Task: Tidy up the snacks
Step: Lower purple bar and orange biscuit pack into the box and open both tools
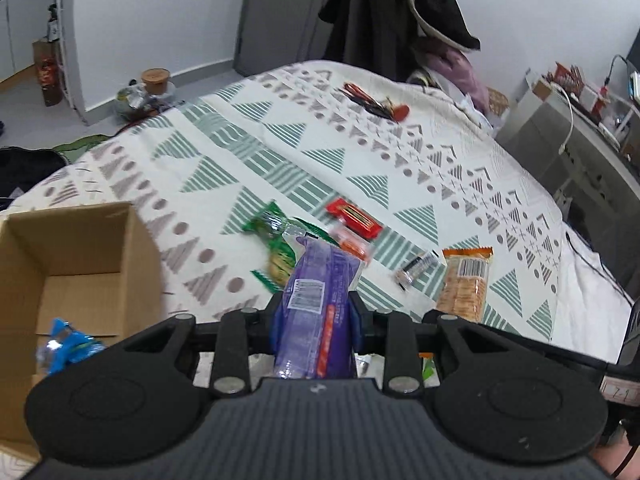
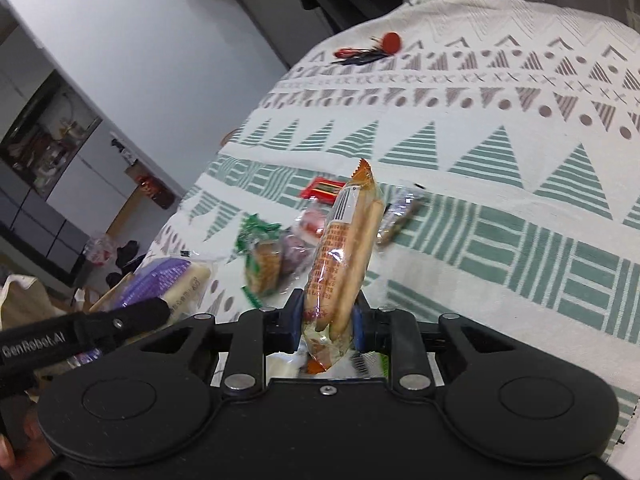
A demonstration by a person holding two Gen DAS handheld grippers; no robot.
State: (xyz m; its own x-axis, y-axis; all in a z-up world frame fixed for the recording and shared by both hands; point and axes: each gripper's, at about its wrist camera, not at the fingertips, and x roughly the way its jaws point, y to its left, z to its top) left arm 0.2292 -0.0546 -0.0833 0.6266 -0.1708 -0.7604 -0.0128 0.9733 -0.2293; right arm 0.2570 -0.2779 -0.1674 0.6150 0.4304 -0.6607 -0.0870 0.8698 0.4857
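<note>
My left gripper (image 1: 316,309) is shut on a purple snack packet (image 1: 320,276), held above the patterned bedspread (image 1: 248,148). To its left stands an open cardboard box (image 1: 84,236) with a blue packet (image 1: 68,346) inside. My right gripper (image 2: 328,312) is shut on an orange cracker packet (image 2: 344,248), held upright; that cracker packet (image 1: 466,284) also shows at the right of the left wrist view. Loose on the bed lie a green packet (image 1: 276,244), a red packet (image 1: 352,216), a small orange packet (image 1: 354,245) and a small clear packet (image 1: 414,270).
Keys with a red tag (image 1: 378,106) lie far up the bed. Dark clothes (image 1: 396,12) hang beyond the bed. A grey shelf unit with cables (image 1: 560,140) stands along the right side. Bags and clutter (image 1: 144,92) sit on the floor to the left.
</note>
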